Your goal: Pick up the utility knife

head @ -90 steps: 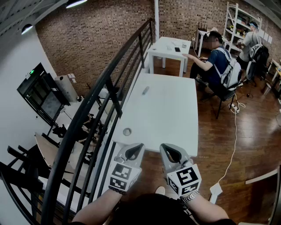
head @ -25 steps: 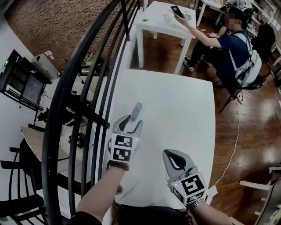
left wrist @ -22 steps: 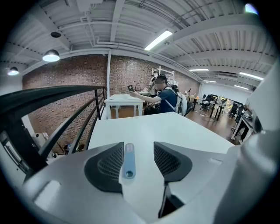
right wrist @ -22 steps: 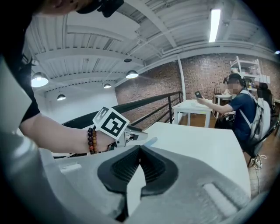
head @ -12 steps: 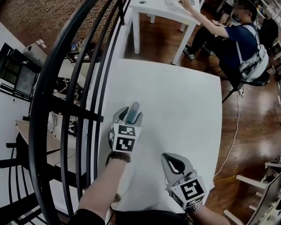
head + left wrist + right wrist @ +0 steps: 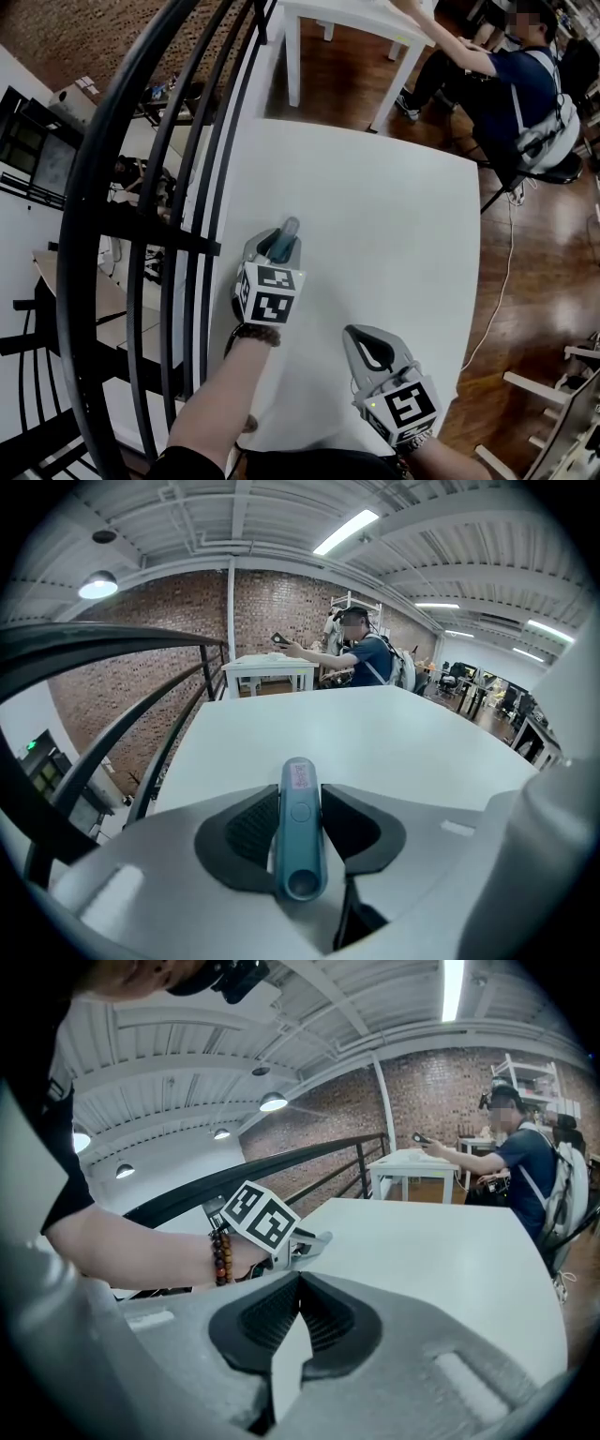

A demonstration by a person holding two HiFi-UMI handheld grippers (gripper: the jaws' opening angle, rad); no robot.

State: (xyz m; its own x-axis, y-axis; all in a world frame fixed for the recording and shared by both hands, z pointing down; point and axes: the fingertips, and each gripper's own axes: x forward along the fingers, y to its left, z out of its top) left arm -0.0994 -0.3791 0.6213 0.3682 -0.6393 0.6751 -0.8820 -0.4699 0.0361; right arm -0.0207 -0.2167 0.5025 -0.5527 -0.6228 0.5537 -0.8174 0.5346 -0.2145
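Closing left gripper fingers meet utility knife

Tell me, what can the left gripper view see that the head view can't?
Only the left gripper view: ceiling lights and the round hole in the near end of the utility knife. Only the head view: the right gripper, shut, and the person's left forearm. Both: the left gripper, jaws closing on the knife, the white table, the black railing, the seated person.
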